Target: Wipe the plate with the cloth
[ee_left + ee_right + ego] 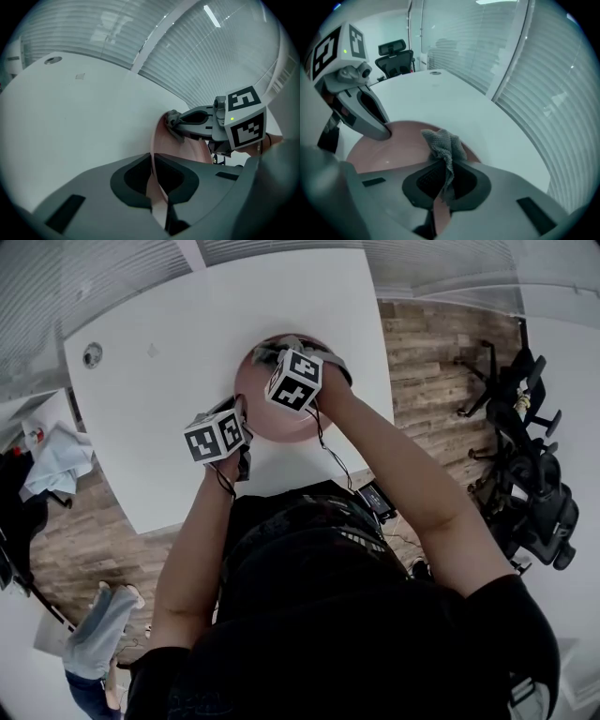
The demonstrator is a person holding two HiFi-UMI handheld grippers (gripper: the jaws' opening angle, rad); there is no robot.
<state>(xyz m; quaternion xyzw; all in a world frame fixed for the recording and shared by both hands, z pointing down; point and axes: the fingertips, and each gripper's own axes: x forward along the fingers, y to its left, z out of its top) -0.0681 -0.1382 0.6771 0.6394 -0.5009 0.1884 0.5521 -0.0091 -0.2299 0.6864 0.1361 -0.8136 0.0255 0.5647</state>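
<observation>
A person is leaning over a white table (141, 381), working a handheld two-jaw gripper in each hand on a pink plate (389, 147). The plate is sitting toward the table's far edge, close to a wall of slatted blinds (211, 51). The left gripper (152, 161) is pinching the plate by its near rim. Its jaws are drawn almost together, and the thin pink edge is running up between the dark pads. The right gripper (442, 174) is clenching a grey knitted cloth (443, 140). The fabric is bunching into a wad above the jaws and trailing down between them. In the left gripper view, that wad is meeting the plate at its far rim, opposite the point where the left gripper is gripping. From the head view, the right gripper is reaching out over the plate while the left is sitting at the plate's near-left edge, with both forearms stretching forward from a dark top. Whether the plate is lying flat on the table or being tipped up by the left gripper cannot be told. A small round port (92, 354) is showing in the tabletop far to the left. Wood-plank flooring (431, 352) is running alongside the table, and black office chairs (534, 484) are standing to the right.
</observation>
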